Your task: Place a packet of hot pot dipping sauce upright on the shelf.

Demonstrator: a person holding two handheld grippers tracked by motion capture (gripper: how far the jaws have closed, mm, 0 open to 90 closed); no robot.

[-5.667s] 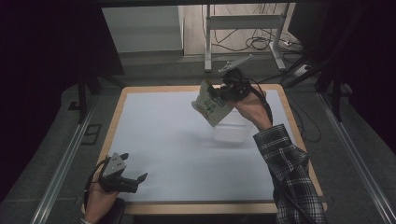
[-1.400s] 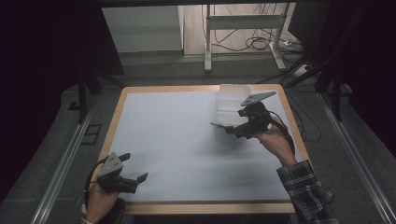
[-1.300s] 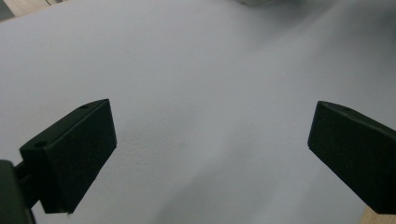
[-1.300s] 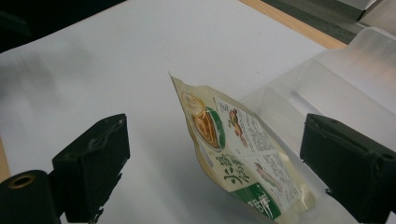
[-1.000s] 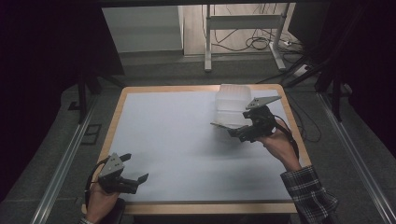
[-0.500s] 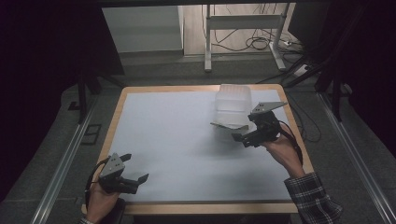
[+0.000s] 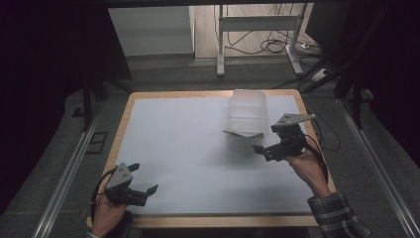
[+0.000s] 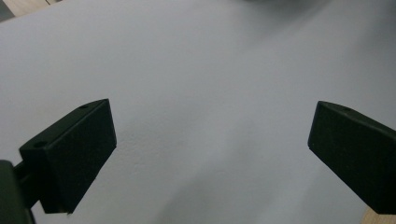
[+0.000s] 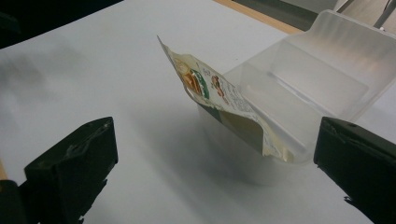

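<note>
Right gripper (image 7: 262, 148) hangs just above the white tabletop with its 2 black jaws spread wide and nothing between them; they have just been opening. Ahead of those jaws, in the right gripper view, a flat printed food pouch (image 9: 219, 100) leans tilted across the near rim of a translucent plastic container (image 9: 317, 79), its lower edge draped over the container's corner and its upper corner poking up in the air. From the high view the pouch (image 7: 242, 132) lies at the container's front edge, and the container (image 7: 247, 106) stands toward the far right part of the table, just beside the open gripper but apart from it.

Left gripper (image 7: 143, 186) rests at the near left corner of the table, well apart from the container, its 2 jaws likewise released and empty; the left gripper view shows bare white surface between them.

The table (image 7: 173, 144) has a white, matt top framed by a light wooden border (image 7: 124, 124). Grey carpet surrounds it, with metal rails (image 7: 74, 158) running along both sides. Beyond the far edge stand a metal-legged frame (image 7: 257, 34) and a tangle of cables (image 7: 277, 47) on a lighter floor, while the room's sides fall into darkness. A checked sleeve (image 7: 337, 218) covers the person's right forearm.
</note>
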